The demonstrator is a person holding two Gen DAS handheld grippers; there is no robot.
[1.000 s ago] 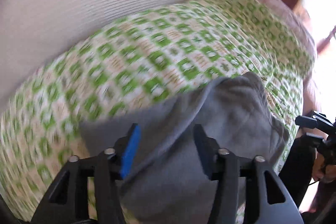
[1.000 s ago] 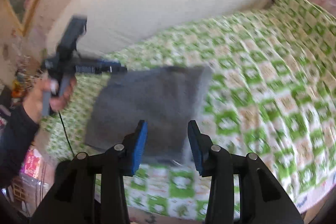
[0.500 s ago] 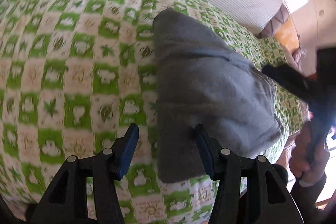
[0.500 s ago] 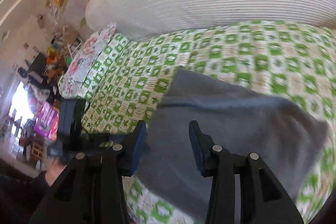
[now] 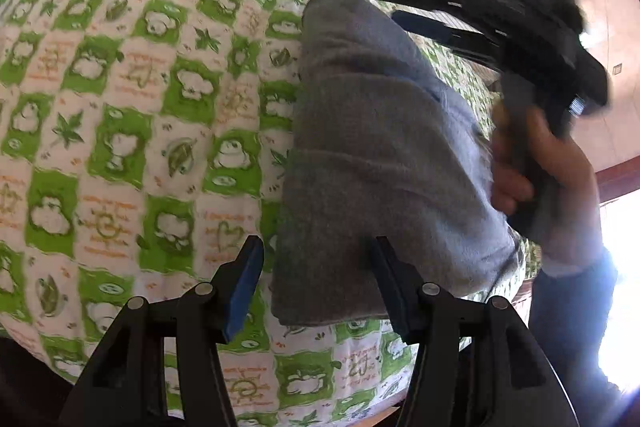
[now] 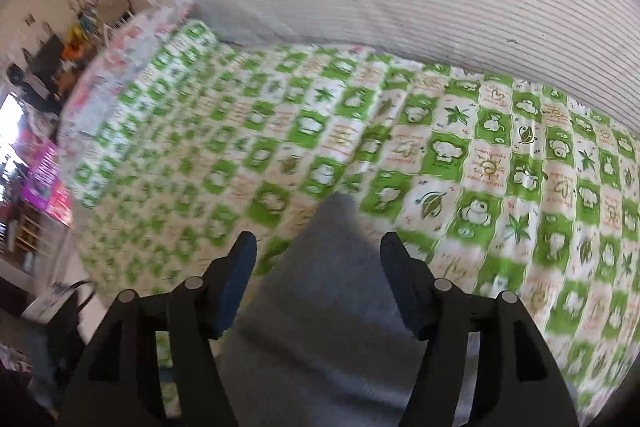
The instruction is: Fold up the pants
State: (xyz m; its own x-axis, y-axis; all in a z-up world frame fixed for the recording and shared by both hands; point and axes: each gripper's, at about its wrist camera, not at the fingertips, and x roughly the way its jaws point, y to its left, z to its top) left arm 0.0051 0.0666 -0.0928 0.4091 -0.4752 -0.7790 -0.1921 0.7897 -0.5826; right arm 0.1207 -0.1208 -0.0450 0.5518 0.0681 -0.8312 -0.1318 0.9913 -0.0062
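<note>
Where the green-checked quilt [image 5: 120, 131] is spread, folded grey pants [image 5: 380, 155] are laid flat upon it. Left gripper [image 5: 316, 287]: jaws held apart over the near edge, nothing clamped. Right gripper [image 6: 318, 281]: jaws opening, pants [image 6: 328, 307] seen between them, unpinched; handle held by a hand [image 5: 540, 163].

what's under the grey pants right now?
The folded pants lie on the green-and-white checked quilt, which shows all around them. Whatever sits directly beneath the fabric is covered; nothing else pokes out at the edges.
</note>
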